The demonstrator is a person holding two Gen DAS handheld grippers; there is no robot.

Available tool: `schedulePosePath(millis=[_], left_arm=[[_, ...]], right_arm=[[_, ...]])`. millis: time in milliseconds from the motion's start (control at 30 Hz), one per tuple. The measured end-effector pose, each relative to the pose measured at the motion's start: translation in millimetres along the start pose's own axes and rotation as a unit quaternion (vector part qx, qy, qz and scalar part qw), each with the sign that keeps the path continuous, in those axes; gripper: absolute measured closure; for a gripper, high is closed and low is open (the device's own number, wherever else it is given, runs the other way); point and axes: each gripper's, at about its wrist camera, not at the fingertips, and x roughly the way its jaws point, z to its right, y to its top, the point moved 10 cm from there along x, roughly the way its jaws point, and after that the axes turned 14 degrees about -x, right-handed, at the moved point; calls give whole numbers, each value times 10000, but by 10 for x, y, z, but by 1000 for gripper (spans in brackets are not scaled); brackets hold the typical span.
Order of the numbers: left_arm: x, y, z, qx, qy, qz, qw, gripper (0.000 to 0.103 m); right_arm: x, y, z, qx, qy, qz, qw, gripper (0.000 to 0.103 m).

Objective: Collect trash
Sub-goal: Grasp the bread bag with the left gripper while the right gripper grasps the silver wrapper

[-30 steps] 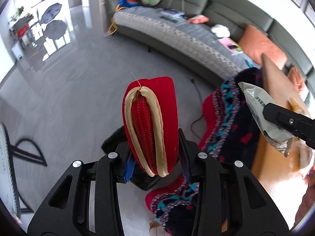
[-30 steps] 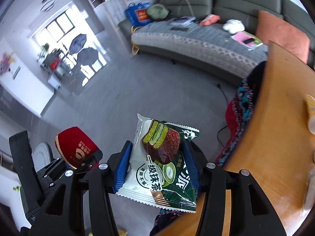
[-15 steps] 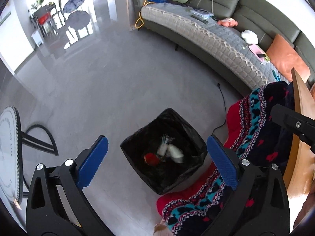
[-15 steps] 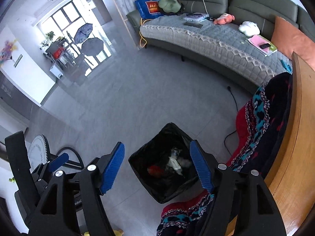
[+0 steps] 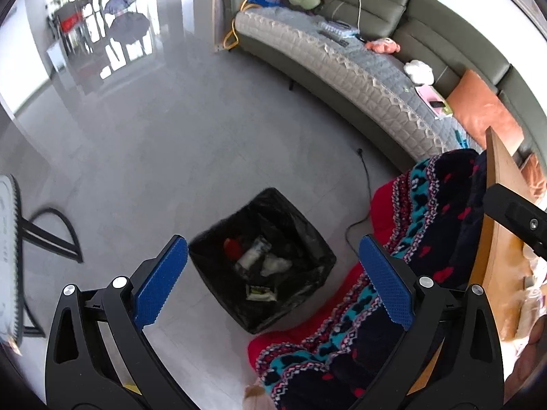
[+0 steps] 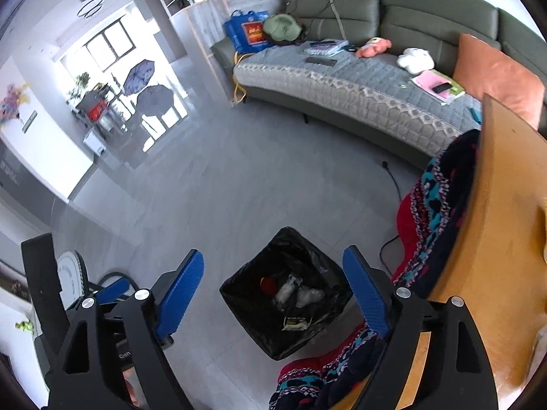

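Observation:
A black-lined trash bin [image 5: 212,246] stands on the grey floor below both grippers; it also shows in the right wrist view [image 6: 239,297]. Inside lie a red item [image 5: 233,246], white crumpled wrappers [image 5: 263,259] and a green snack packet [image 5: 261,293]; the packet shows in the right wrist view too [image 6: 296,323]. My left gripper [image 5: 273,280] is open and empty above the bin. My right gripper [image 6: 273,290] is open and empty above the bin.
A wooden table [image 6: 495,222] with a patterned blanket [image 5: 427,222] draped at its edge stands at the right. A grey-green sofa [image 6: 342,78] with cushions and clutter runs along the back. A fan stand [image 5: 51,229] is at the left. A cable [image 5: 362,198] lies on the floor.
Both grippers opened and dropped their loads: the red item from the left, the green snack packet from the right. Both now lie in the bin.

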Motion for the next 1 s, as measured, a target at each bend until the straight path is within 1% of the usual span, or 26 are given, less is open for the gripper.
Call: schedulePosePath(millis=[133, 333, 567, 767, 900, 1000], left_arm=[[-117, -9, 176, 203, -37, 92, 9997, 6], [-285, -130, 513, 501, -246, 122, 9984, 6], [-471, -433, 1137, 960, -621, 54, 9934, 6], [-589, -877, 1837, 1599, -921, -104, 9828, 6], [-661, -1242, 2301, 2004, -1125, -246, 9729, 6], [-711, -1491, 2596, 2301, -1198, -297, 9653, 6]], right_arm=[[-186, -71, 197, 219, -136, 133, 9996, 18], [-501, -212, 542, 489, -338, 304, 9978, 18], [-976, -495, 1070, 901, -654, 538, 9923, 18], [-1375, -889, 1661, 1340, -1060, 631, 9833, 18], [-1613, -1207, 2071, 1649, -1307, 666, 9753, 18], [-1804, -1492, 2403, 1985, -1458, 712, 9666, 18]])
